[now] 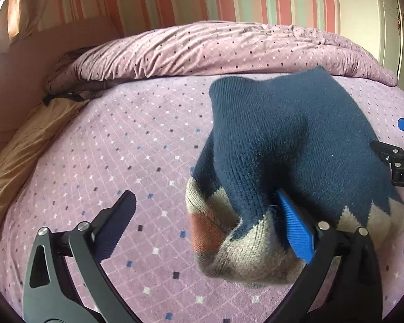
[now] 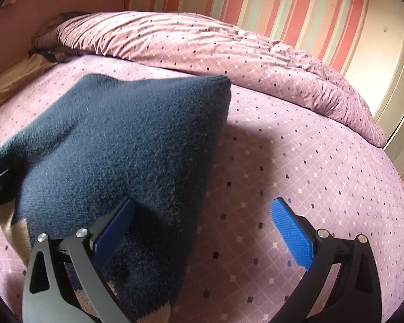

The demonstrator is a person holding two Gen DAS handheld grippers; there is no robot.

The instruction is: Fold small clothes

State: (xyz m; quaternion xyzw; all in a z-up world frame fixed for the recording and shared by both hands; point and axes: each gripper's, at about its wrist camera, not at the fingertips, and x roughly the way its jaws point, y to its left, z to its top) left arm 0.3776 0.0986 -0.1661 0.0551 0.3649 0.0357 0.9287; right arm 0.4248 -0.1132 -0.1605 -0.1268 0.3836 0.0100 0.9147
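Bedsheet [image 2: 296,161] open right of sweater [image 2: 121,140]; rumpled duvet [image 2: 202,45] blocks far edge.

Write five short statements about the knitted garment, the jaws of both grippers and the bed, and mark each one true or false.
1. The knitted garment is mostly dark blue with beige and rust patches. True.
2. The left gripper has its jaws clamped shut on the garment. False: the jaws stand wide open, and the garment only drapes over one finger.
3. The right gripper has open jaws. True.
4. The bed sheet is plain white. False: it is mauve with a small diamond pattern.
5. A rumpled duvet lies along the far side of the bed. True.
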